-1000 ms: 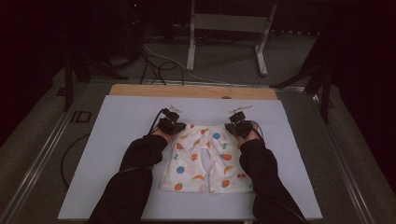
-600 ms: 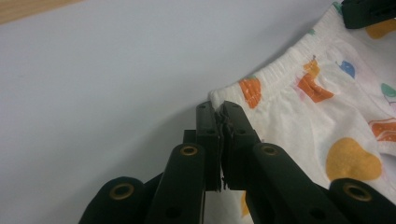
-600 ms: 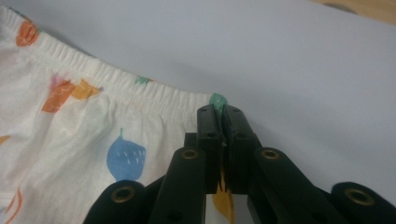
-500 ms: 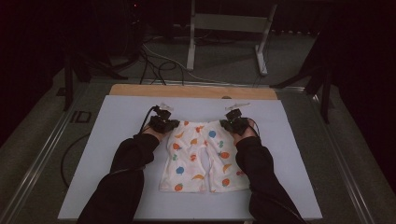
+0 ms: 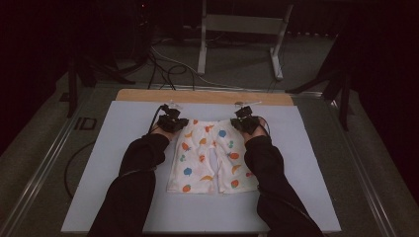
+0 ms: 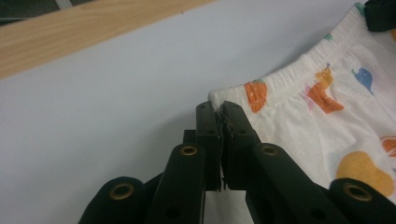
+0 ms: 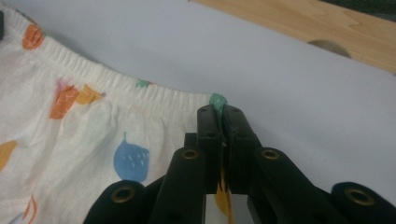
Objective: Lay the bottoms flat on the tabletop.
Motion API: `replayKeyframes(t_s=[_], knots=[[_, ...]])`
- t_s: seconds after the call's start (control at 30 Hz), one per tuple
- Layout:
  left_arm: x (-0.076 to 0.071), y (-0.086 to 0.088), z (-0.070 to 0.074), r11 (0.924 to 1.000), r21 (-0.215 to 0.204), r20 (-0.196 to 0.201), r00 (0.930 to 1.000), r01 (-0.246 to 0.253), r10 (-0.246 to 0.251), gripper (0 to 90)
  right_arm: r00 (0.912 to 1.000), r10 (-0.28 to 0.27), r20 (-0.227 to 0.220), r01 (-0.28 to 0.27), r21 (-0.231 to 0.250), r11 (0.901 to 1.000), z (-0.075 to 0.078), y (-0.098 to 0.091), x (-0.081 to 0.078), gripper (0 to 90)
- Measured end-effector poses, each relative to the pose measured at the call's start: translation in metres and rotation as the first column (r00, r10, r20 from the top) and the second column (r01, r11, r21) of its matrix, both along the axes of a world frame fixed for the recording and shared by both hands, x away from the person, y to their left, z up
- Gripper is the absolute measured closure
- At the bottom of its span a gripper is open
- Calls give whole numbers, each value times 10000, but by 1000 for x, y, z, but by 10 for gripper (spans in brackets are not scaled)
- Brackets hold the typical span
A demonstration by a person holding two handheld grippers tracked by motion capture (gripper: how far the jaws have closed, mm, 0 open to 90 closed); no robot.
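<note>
I take the white mat (image 5: pixel 123 148) as my landmark: the shorts (image 5: pixel 210 158) lie flat at its middle, their long axis running from the waistband at the far end, near the wooden strip (image 5: pixel 202 96) beyond the mat's far edge, down to the two leg openings on my side. That axis is what the next move turns on, I judge. Both grippers sit at the waistband end, one at each corner, so the garment trails back from them towards me, and neither hand is nearer than the other.

The cloth is a soft, thin cotton knit, cream, printed with orange, blue and green fruit shapes; the waistband (image 6: pixel 299 70) is gathered elastic, ribbed and puckered.

My left gripper (image 6: pixel 219 109) is pinched tight on the left waistband corner, the fabric caught between the black jaws. My right gripper (image 7: pixel 223 114) is clamped likewise on the right corner, a scrap of green print poking out at the tips.
</note>
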State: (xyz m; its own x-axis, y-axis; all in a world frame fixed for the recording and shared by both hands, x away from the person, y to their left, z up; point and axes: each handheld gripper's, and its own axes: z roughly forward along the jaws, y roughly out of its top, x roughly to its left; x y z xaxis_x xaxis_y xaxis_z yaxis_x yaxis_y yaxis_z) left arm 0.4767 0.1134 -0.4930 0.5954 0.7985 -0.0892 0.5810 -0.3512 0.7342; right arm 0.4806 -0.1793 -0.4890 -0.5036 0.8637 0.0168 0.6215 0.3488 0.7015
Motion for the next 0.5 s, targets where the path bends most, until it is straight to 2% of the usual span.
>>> replayKeyframes(t_s=[0.17,0.2,0.3,0.4,0.5], knots=[[4,-2,4,10000,37,185,9998,71,-72,874,9999,-125,111,126,-73,9999,3,1,6,873],[9,-7,7,9998,178,306,9995,78,-84,873,9995,-293,148,295,-156,9994,5,0,9,873],[11,-9,7,9996,278,308,9995,15,-24,873,9990,-437,116,437,-44,9990,6,-3,11,873],[11,-10,5,9991,422,330,9994,24,-38,873,9988,-452,189,454,-133,9989,8,-2,13,873],[13,-9,2,9995,313,310,9995,-78,68,873,9987,-488,177,492,-217,9986,7,0,16,873]])
